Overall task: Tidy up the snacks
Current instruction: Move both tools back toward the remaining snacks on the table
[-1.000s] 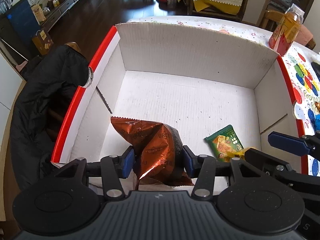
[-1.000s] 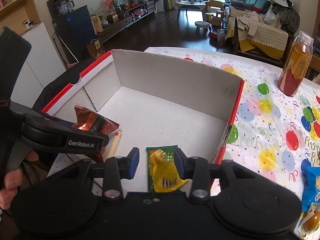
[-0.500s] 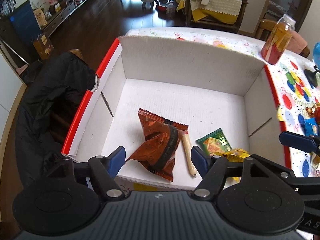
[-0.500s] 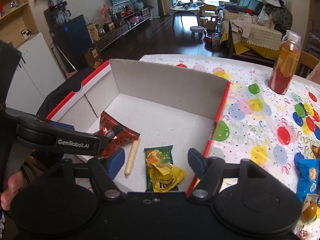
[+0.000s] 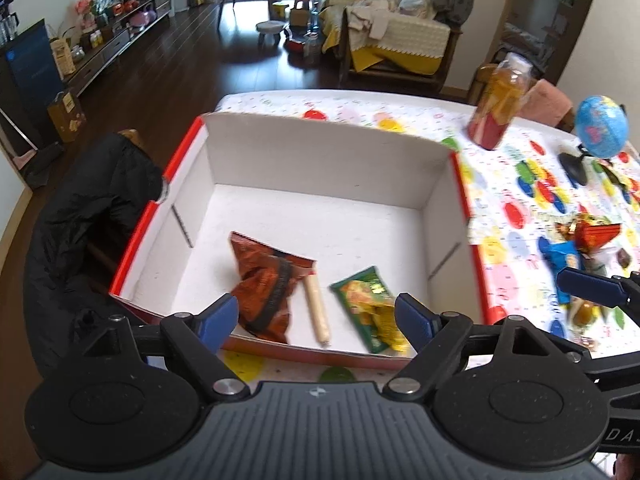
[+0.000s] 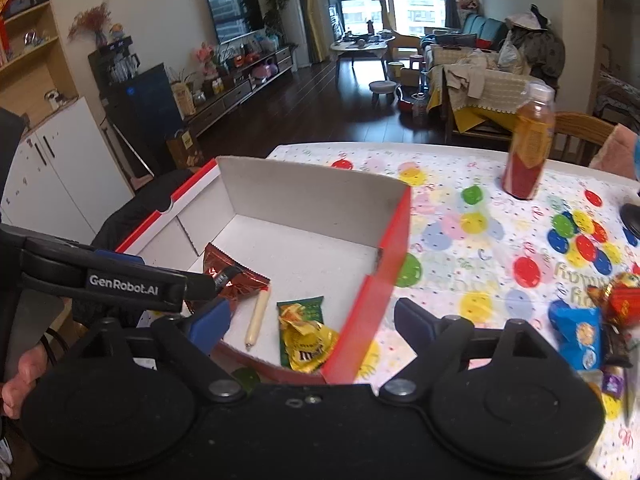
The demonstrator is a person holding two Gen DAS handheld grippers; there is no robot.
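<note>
A white cardboard box [image 5: 320, 160] with red rims [image 6: 384, 296] stands on the table. Inside lie a brown foil snack bag [image 5: 266, 286], a pale sausage stick [image 5: 317, 306], a green packet [image 5: 360, 292] and a yellow candy bag [image 6: 308, 344]. My left gripper [image 5: 318, 318] hangs above the box's near edge, jaws still opening, nothing between them. My right gripper [image 6: 310, 320] hovers over the near right corner, jaws also opening and empty. More snacks [image 6: 580, 328] lie loose on the tablecloth to the right.
An orange drink bottle [image 6: 530, 144] stands at the table's far side, with a small blue globe [image 5: 602, 126] beside it. A dark jacket [image 5: 84, 216] drapes a chair left of the box. A hand [image 6: 20, 376] holds the left tool.
Both grippers let go of their snacks and opened wide. The brown bag and the yellow bag now lie in the box. Both grippers rose and pulled back.
</note>
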